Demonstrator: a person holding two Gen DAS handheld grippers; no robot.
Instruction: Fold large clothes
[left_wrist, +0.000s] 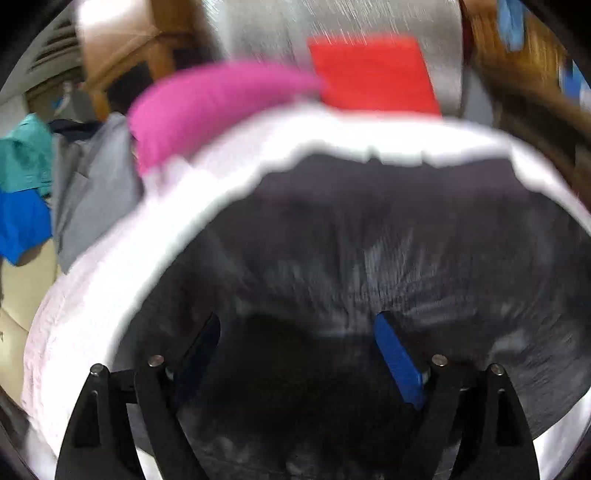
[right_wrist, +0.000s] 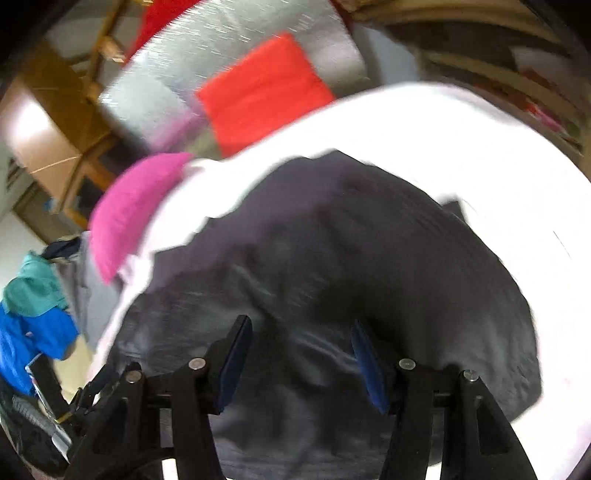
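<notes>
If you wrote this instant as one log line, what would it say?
left gripper: open, over dark garment | right gripper: open, over same garment | garment on white surface | frames blurred

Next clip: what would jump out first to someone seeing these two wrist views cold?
The dark garment fills the foreground of both views, spread on a white surface, with the left gripper and right gripper both open just above it. Behind it sit a bright red folded cloth and a magenta one. Both views are motion-blurred.

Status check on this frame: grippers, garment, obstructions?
Left gripper open, right gripper open, both over dark garment. Garment lies on white surface, unheld. Pink cloth beside it, not blocking.
</notes>
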